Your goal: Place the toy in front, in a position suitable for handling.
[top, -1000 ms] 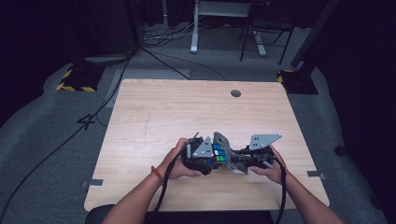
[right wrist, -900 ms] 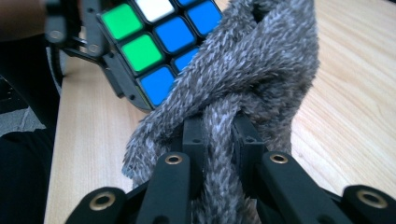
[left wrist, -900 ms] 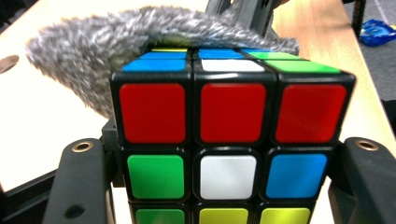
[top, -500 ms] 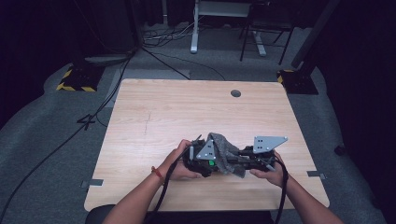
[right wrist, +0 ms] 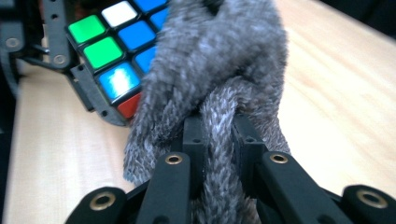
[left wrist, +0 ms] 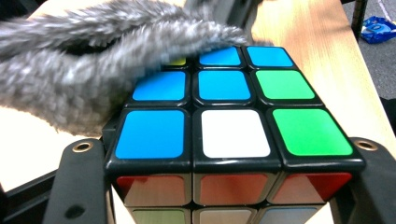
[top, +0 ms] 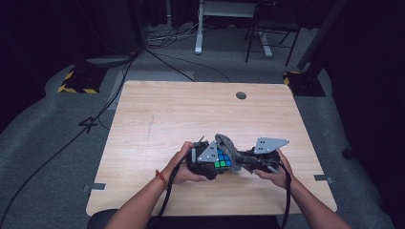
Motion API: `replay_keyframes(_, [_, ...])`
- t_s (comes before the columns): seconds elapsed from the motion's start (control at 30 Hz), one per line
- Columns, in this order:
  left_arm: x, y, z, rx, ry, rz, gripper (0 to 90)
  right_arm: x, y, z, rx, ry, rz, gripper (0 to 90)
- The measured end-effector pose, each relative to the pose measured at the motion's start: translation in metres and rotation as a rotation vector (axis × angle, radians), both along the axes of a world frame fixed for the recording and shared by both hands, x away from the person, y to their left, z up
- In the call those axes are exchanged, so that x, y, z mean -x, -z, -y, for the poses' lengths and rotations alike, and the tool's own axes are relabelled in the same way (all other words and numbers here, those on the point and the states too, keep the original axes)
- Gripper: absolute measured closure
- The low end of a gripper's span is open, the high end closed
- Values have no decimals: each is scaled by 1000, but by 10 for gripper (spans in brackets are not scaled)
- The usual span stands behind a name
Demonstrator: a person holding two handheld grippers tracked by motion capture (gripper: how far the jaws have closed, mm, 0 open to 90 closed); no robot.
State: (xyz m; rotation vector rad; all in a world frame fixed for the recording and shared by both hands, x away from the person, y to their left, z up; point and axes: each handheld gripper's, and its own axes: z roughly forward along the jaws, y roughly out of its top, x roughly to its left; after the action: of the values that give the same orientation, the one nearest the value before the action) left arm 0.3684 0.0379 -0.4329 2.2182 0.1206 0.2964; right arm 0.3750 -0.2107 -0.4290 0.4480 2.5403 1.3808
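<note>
High view: your left gripper (top: 210,164) clamps the multicoloured plastic puzzle cube (top: 220,160); your right gripper (top: 239,161) pinches the grey fuzzy cloth (top: 226,144) draped over that cube.

The right gripper (right wrist: 219,140) has its black fingers (right wrist: 194,140) pinched on a grey fuzzy cloth (right wrist: 219,60). The cloth drapes over part of a puzzle cube (right wrist: 112,51), held by the other gripper's fingers (right wrist: 88,88) above the wooden surface (right wrist: 336,102).
</note>
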Motion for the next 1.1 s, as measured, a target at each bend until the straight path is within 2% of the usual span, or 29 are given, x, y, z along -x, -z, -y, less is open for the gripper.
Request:
replay_keyframes(0.1, [-2, 2, -1, 1, 2, -8, 333, 1, 0, -1, -43, -41, -29, 791])
replay_keyframes(0.17, [-3, 2, -1, -9, 1, -13, 332, 1, -1, 0, -72, -44, -39, 791])
replay_keyframes(0.27, [-3, 5, 0, -46, -10, -16, 331, 3, -4, 2, -94, -54, -37, 791])
replay_keyframes(0.3, [-3, 6, 1, -55, -8, -12, 332, 4, -6, 2, -120, -70, -40, 791])
replay_keyframes(0.33, [-3, 7, 2, -68, -6, -10, 332, 5, -7, 1, -129, -78, -42, 791])
replay_keyframes(0.4, [-3, 9, 5, -76, -4, -11, 332, 9, -9, -3, -114, -93, -24, 791])
replay_keyframes(0.5, [-5, 8, 3, -60, -21, -8, 334, 9, -10, -4, -103, -74, -6, 791])
replay_keyframes(0.6, [-6, 5, -3, -16, -27, -11, 335, 4, -8, 2, -89, -30, -7, 791])
replay_keyframes(0.67, [-6, 3, -4, 1, -22, -8, 334, -2, -2, 6, -61, -4, -35, 791])
replay_keyframes(0.77, [-4, 2, -3, 15, -5, -10, 335, -7, 4, 6, -45, 1, -63, 791])
replay_keyframes(0.83, [-3, 3, -2, 27, 7, -16, 334, -7, 5, 3, -56, -27, -89, 790])
replay_keyframes(0.9, [-3, 3, -1, 20, 11, -10, 332, -4, 5, 1, -77, -62, -89, 791])
replay_keyframes(0.93, [-3, 4, -2, 25, 11, -17, 331, -2, 5, 0, -75, -60, -80, 792])
replay_keyframes(1.03, [-3, 4, -2, 21, 11, -12, 330, -3, 4, 3, -127, -73, -107, 793])
replay_keyframes(1.1, [-3, 4, -2, 17, 11, -9, 327, -2, 2, 4, -140, -76, -99, 794])
